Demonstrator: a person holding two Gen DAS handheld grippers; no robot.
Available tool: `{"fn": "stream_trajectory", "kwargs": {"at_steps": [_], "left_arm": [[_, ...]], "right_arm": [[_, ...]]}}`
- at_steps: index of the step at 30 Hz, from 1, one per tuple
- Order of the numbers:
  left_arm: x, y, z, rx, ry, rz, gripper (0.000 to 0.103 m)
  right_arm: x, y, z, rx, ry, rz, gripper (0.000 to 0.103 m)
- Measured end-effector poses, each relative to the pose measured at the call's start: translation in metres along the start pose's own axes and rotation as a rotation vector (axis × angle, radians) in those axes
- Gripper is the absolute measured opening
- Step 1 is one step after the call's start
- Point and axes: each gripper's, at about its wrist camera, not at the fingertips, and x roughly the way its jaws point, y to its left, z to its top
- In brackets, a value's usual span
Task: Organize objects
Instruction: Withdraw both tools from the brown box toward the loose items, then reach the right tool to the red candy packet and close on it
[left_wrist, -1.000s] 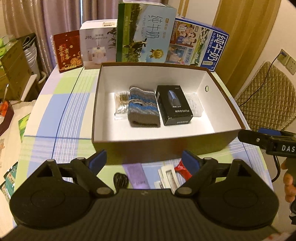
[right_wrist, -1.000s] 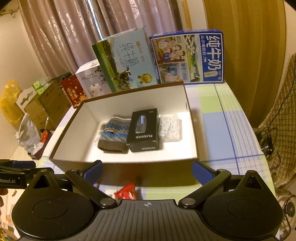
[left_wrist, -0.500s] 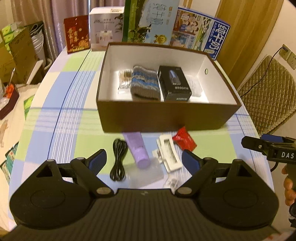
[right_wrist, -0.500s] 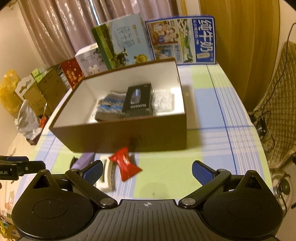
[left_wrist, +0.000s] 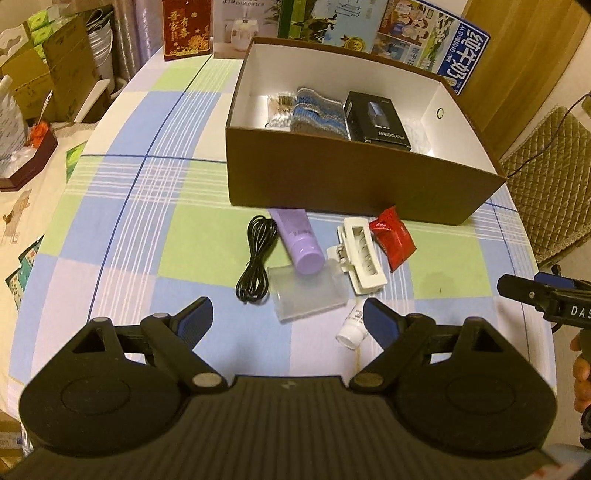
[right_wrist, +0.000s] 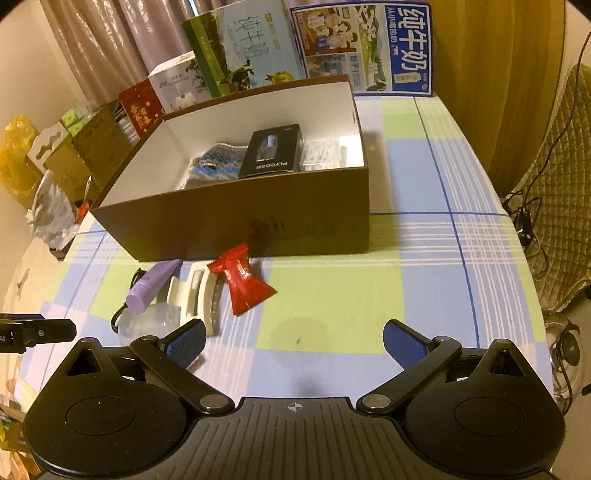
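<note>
A brown box (left_wrist: 332, 184) with a white inside holds a black carton (left_wrist: 376, 123), a striped knit piece (left_wrist: 319, 114) and small packets. In front of it on the checked cloth lie a black cable (left_wrist: 258, 258), a purple tube (left_wrist: 297, 240), a clear case (left_wrist: 306, 291), a white hair clip (left_wrist: 364, 254), a red packet (left_wrist: 393, 238) and a small white tube (left_wrist: 352, 326). My left gripper (left_wrist: 286, 319) hangs open just before these items, holding nothing. My right gripper (right_wrist: 293, 341) is open over bare cloth, right of the red packet (right_wrist: 242, 278) and the clip (right_wrist: 201, 295).
Milk cartons (right_wrist: 364, 50), a white appliance box (left_wrist: 242, 27) and a red gift box (left_wrist: 186, 29) stand behind the brown box. A quilted chair (left_wrist: 550, 192) sits off the table's right edge. Cardboard boxes and bags (right_wrist: 55, 158) crowd the left side.
Both grippers have pulled back and up from the box. The loose items in front of it now show fully. Both stay open.
</note>
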Motion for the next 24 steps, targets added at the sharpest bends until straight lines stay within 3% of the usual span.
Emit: {"fn": "stream_trajectory", "kwargs": {"at_steps": [24], "left_arm": [[0.016, -0.001, 0.009, 0.006, 0.001, -0.030, 0.086]], "right_arm": [[0.027, 0.016, 0.006, -0.117, -0.020, 0.045, 0.099]]}}
